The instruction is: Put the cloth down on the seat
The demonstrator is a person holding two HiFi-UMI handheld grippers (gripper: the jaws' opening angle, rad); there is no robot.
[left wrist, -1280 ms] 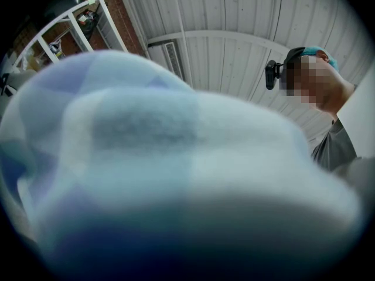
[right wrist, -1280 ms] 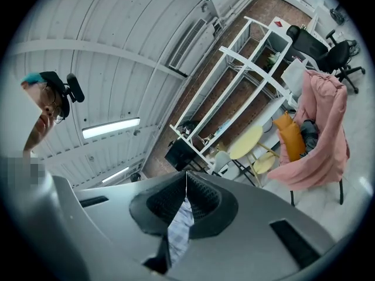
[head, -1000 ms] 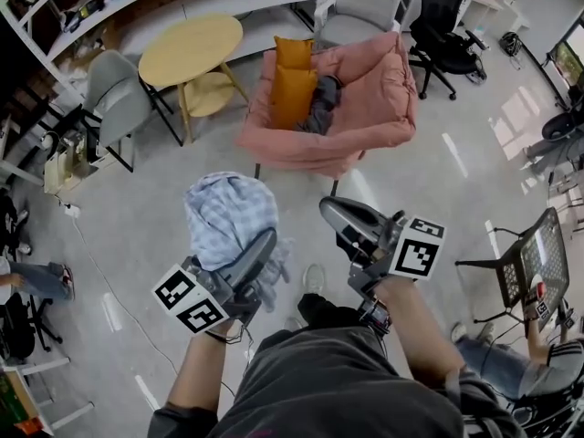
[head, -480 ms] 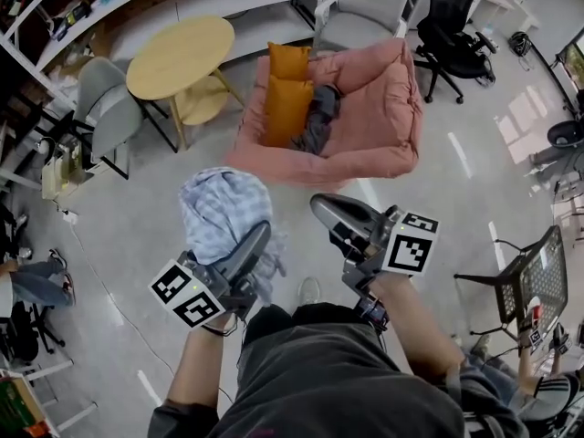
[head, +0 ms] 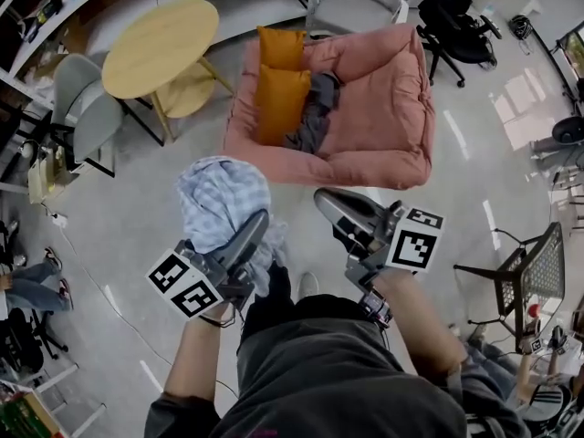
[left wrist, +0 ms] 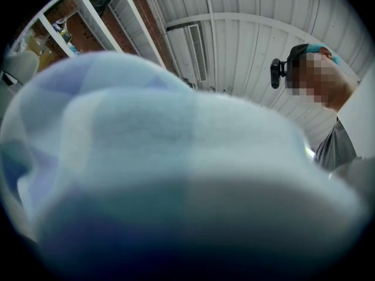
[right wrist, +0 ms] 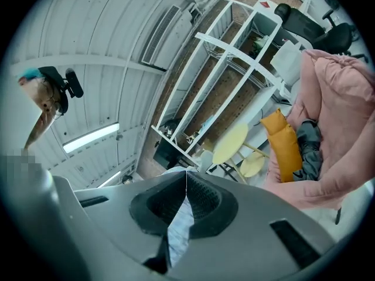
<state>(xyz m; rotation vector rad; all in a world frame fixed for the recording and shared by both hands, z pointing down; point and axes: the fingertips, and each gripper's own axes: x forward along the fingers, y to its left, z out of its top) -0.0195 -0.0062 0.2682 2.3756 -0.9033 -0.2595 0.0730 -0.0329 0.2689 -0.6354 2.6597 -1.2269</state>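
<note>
A blue and white checked cloth is bunched up in my left gripper, which is shut on it above the floor. In the left gripper view the cloth fills nearly everything and hides the jaws. My right gripper is level with it to the right, shut and holding nothing; in its own view the right gripper has its pads meeting at the tip. The seat, a pink padded armchair, stands just ahead of both grippers and also appears as the pink armchair at the right. The cloth is short of the seat's front edge.
Two orange cushions and a dark grey garment lie on the armchair's left half. A round yellow table and a grey chair stand to the left. Black office chair behind, mesh chair at right.
The armchair has come nearer and lower in the head view as the person steps toward it. Both grippers keep their pose, the cloth still in the left one.
</note>
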